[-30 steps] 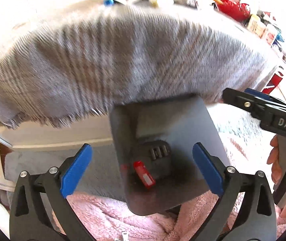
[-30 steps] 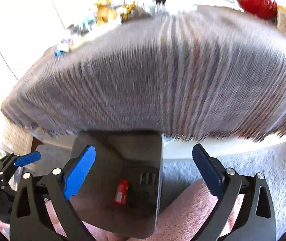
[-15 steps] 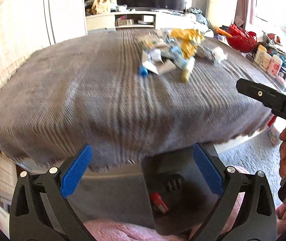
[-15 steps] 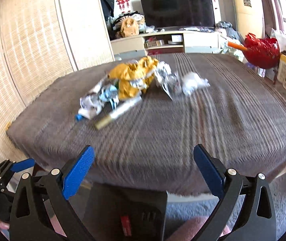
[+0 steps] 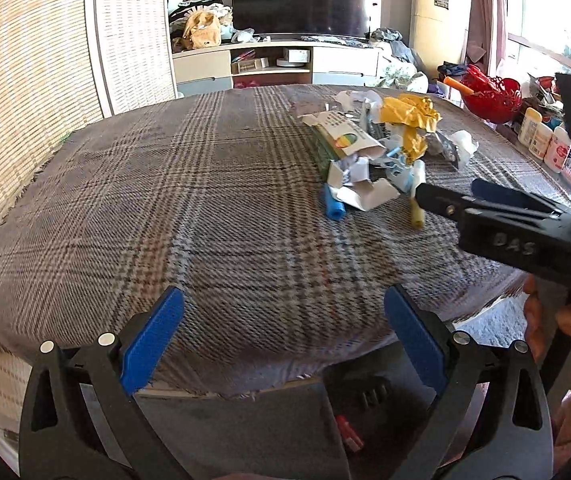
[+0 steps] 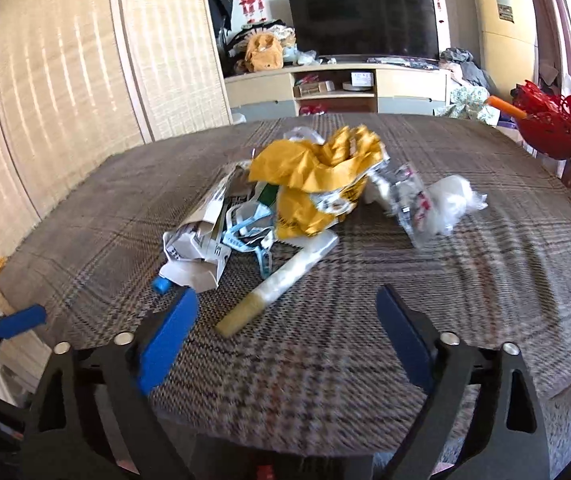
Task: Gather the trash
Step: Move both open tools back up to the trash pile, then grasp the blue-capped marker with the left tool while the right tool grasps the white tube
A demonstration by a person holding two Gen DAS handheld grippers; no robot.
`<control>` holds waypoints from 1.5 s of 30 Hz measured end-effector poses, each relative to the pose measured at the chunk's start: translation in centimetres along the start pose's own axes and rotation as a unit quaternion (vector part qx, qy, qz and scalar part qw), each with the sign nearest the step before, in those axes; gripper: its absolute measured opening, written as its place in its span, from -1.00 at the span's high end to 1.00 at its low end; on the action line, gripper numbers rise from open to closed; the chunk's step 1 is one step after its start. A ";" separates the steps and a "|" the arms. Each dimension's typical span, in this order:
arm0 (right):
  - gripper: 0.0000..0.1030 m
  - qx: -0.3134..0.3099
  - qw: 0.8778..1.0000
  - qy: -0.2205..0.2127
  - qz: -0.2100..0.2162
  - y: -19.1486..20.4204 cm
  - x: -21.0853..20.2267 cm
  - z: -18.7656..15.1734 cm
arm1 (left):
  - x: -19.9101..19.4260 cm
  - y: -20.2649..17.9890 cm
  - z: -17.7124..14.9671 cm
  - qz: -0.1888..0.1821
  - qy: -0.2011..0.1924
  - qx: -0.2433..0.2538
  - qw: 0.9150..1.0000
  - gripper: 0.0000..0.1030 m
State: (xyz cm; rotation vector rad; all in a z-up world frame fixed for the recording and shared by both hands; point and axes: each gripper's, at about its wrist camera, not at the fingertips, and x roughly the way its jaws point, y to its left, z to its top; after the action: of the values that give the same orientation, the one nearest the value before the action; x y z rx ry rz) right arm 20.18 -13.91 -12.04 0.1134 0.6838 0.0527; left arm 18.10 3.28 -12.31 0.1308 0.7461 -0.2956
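A table draped in a grey plaid cloth (image 5: 173, 216) is filling a sunlit living room, with a dark television (image 6: 361, 20) on a low cabinet behind it. A trash pile (image 6: 285, 200) of yellow wrappers, paper and what may be a plastic tube is lying mid-table. The left gripper (image 5: 283, 334) and right gripper (image 6: 285, 330) are hovering over the near edge, both spread wide and holding nothing.
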 end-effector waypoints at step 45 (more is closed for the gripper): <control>0.46 -0.007 1.000 0.012 -0.022 -4.2 -1.3 -1.3 | 6.7 -3.9 4.5 -0.063 -0.016 0.070 0.995 0.77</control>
State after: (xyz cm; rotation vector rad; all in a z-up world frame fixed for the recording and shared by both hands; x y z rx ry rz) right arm 18.42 -18.09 -12.76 0.0855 0.7105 0.0172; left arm 24.48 -2.87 -13.71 0.2111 0.7027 -0.4703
